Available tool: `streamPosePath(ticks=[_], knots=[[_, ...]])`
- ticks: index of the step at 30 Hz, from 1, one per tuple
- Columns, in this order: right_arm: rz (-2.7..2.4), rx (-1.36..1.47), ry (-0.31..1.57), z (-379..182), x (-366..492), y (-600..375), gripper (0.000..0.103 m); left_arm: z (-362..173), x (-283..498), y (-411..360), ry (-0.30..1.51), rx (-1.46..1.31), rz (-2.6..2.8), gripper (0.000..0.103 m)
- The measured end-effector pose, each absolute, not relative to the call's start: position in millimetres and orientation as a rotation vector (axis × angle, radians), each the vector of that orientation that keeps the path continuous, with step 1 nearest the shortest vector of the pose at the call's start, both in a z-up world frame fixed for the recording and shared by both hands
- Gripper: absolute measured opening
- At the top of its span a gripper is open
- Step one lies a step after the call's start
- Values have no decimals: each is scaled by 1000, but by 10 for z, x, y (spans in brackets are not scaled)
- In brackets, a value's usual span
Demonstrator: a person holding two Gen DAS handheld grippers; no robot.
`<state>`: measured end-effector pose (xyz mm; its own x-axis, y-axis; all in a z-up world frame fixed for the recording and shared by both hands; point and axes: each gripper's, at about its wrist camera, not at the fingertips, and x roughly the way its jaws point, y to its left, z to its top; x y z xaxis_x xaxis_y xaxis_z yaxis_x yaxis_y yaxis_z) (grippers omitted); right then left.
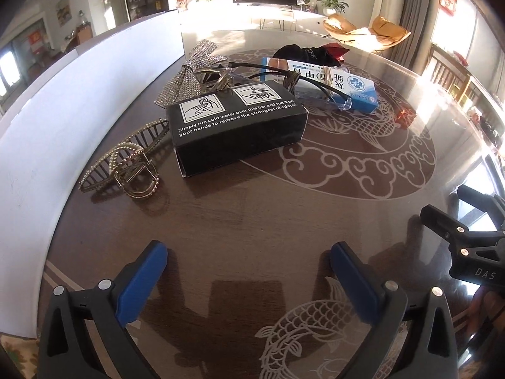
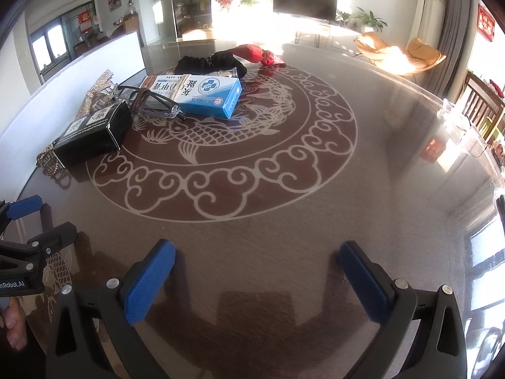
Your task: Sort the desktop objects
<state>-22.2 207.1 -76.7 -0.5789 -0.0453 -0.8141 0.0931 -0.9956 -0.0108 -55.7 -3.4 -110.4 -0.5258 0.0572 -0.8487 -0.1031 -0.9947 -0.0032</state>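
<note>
**K:** Left gripper (image 1: 249, 259) first: fingers spread wide, nothing between the pads, hovering low over the table (image 1: 252, 221). Right gripper (image 2: 257, 260) same, released and empty, out to the left one's right side.

**M:** Where's the pile relative to them?

**K:** Ahead of both. Dead ahead and a bit left of the left gripper; ahead and well left of the right one. Left hand is nearer.

**M:** Biggest item?

**K:** Blue-and-white box (image 1: 344, 87), far side of the pile, glasses (image 1: 328, 94) lying across it. Next, black box (image 1: 236, 126), closest box to the left gripper, long axis running crosswise to its fingers, slightly skewed. Likely first pick; jaws look wide enough for the short side only, so I'd rotate the wrist.

**M:** Smaller stuff?

**K:** Pearl hair claw (image 1: 126, 164), ahead-left, just beside the black box, apart from it. Rhinestone bow (image 1: 189, 72) behind that box.
</note>
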Motion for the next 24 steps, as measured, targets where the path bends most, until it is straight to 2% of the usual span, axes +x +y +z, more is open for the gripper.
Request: streamPosePath(ticks=[24], knots=[[-2724,1402,81,-769,-224,2071,103,-1116,-589,-16,87,-1487,2653,103]])
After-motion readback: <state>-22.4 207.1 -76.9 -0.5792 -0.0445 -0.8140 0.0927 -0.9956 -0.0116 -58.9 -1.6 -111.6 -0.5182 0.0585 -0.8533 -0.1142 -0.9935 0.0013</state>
